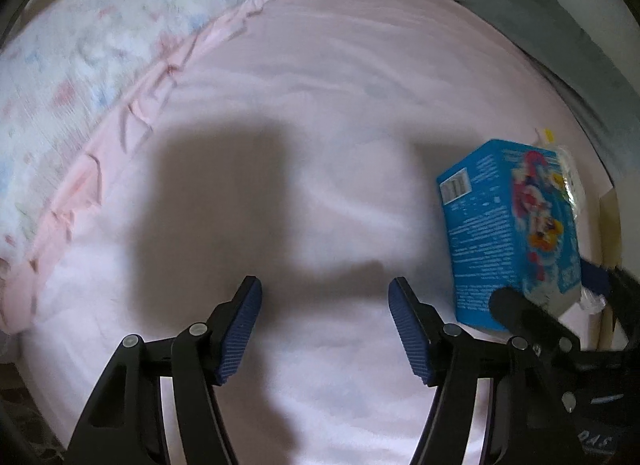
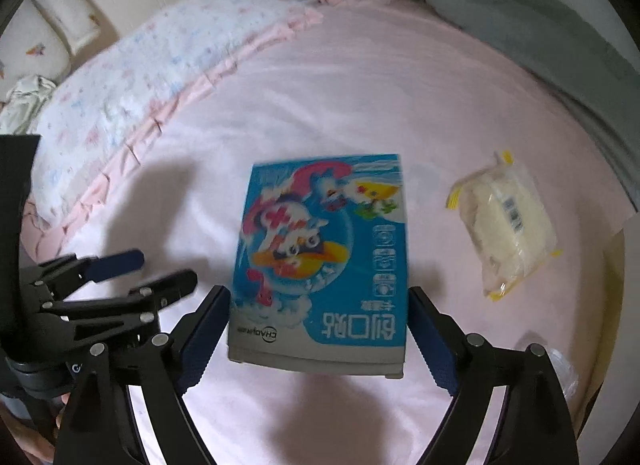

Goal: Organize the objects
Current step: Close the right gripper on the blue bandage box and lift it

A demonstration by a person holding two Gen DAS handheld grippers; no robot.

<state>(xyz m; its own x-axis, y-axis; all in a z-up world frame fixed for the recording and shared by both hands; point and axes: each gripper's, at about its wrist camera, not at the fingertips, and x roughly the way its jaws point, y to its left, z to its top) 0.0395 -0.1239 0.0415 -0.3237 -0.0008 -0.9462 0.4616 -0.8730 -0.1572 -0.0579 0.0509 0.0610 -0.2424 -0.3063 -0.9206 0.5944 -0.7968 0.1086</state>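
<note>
A blue carton [image 2: 320, 257] with cartoon print lies flat on the pink sheet [image 2: 360, 97]. My right gripper [image 2: 319, 293] straddles its near end, open, with a thin gap showing at each pad. A clear packet [image 2: 508, 221] with yellow edges and a pale pad inside lies to the carton's right. My left gripper [image 1: 326, 285] hangs open over bare sheet, nothing between its fingers. In the left wrist view the carton [image 1: 508, 225] sits at the right, the right gripper [image 1: 552, 289] around it and the packet [image 1: 572, 177] peeking out behind. The left gripper [image 2: 166, 267] shows left of the carton.
A floral quilt with a pink ruffle [image 2: 132, 77] runs along the far left of the bed. A grey-green blanket [image 2: 520, 5] lies at the far right. A cream padded headboard [image 2: 48, 25] stands beyond the quilt. The bed's edge [image 2: 616, 265] drops off just past the packet.
</note>
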